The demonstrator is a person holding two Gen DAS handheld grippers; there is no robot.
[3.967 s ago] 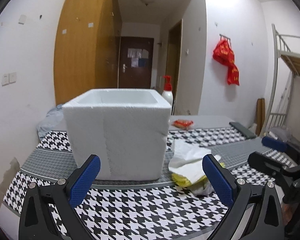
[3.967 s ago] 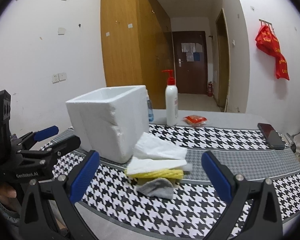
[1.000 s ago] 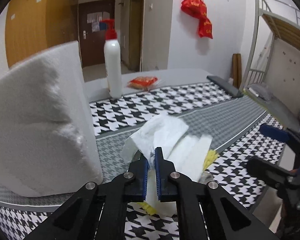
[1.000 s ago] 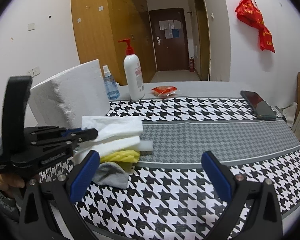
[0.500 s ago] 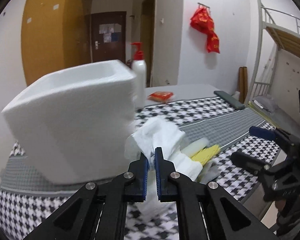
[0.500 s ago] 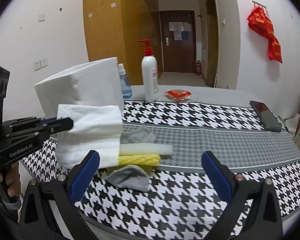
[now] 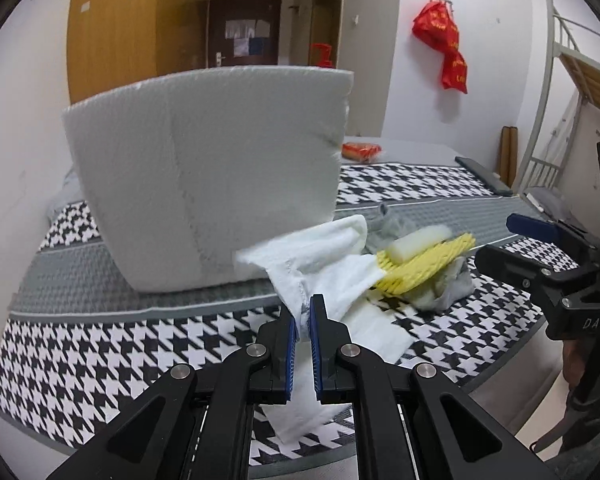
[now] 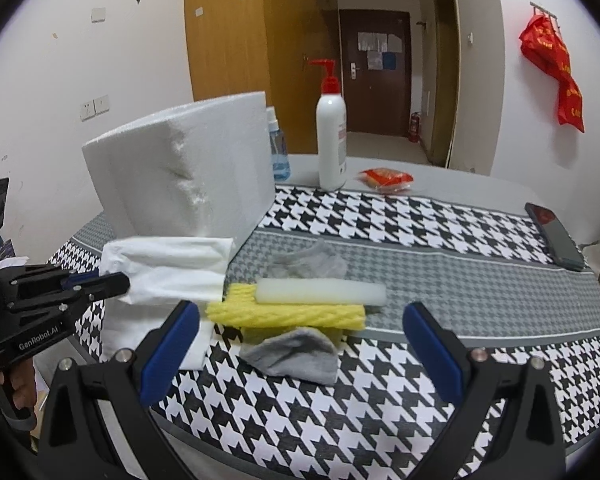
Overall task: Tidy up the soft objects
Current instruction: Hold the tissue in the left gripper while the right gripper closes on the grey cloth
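the foam box [image 8: 188, 172] is blocking the far left of the table [image 8: 440, 280], with a pump bottle [image 8: 331, 136] and spray bottle [image 8: 279, 152] crowding behind it. the pile of sponges [image 8: 288, 312] is sitting mid-table; open cloth is lying between it and the phone [image 8: 556, 236].

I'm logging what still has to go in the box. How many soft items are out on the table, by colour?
White: 2, the white cloth held by the left gripper and the white foam bar.
Yellow: 1, the yellow ribbed foam piece.
Grey: 2, the grey cloth in front and the grey cloth behind.
Total: 5.
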